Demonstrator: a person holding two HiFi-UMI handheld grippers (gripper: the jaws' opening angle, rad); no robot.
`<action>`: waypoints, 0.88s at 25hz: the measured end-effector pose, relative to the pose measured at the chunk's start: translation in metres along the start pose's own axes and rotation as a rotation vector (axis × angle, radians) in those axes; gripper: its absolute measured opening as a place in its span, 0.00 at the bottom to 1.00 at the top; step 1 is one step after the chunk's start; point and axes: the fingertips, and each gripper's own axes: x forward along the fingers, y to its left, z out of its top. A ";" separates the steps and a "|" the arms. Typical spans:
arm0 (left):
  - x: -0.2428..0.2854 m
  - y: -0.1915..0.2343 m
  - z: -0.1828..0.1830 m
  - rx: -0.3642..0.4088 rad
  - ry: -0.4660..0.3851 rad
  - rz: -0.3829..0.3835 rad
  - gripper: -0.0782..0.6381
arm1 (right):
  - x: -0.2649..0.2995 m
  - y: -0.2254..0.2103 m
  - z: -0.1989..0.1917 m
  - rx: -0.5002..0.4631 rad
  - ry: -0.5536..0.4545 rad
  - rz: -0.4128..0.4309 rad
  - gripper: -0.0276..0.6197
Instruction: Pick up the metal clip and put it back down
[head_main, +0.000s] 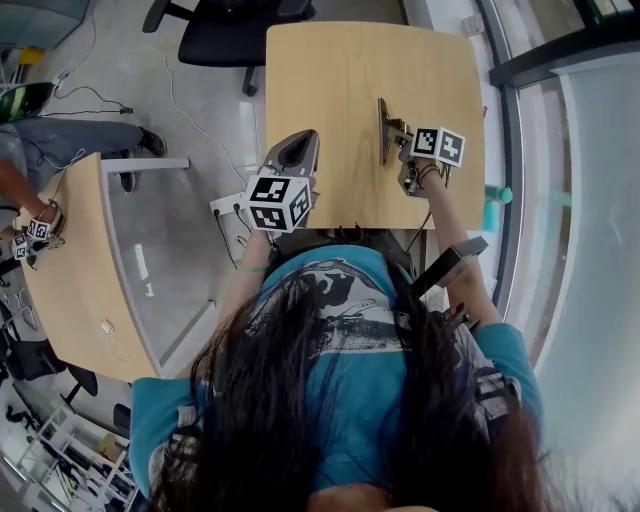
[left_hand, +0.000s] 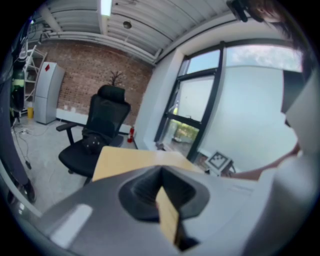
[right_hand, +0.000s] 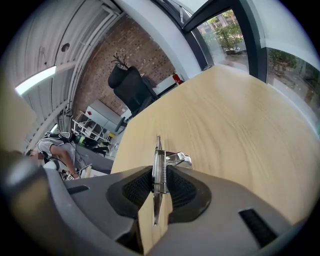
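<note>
The person in the teal shirt is standing at the near edge of the bench, bending over it with a tool in each hand. The right claw is gripping the metal clip. Its two pads are pressing on the clip's flat sides, so the clip is standing on edge between them. The spring and one bright wire handle are sticking out past the tips. Pinching it across the flats like that is keeping it from twisting, and it is leaving the long thin end pointing out ahead, towards the far side of the bench.

From where I am looking, the clip is sitting over the right half of the bench, nearer the near edge than the far one. The claw is angling steeply down towards the wood. I am not able to say whether the clip is touching the surface or hanging just above it. I am judging that the clip is off the bench or barely on it, so the setting-down half of the job is the part in hand.

The left claw is doing nothing with the clip. Its jaws are standing a narrow slit apart with only bare wood showing through. It is hovering at the near left of the bench, well apart from the right one, probably so it is staying out of the way.
</note>
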 end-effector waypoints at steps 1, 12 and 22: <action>0.000 0.001 0.000 -0.001 0.001 0.004 0.11 | 0.003 -0.003 0.002 -0.004 0.007 -0.007 0.19; 0.004 0.018 0.002 -0.012 0.012 0.035 0.11 | 0.022 -0.014 0.012 0.029 0.021 -0.003 0.19; 0.000 0.021 0.001 -0.007 0.020 0.026 0.11 | 0.024 -0.018 0.010 -0.042 0.022 -0.056 0.25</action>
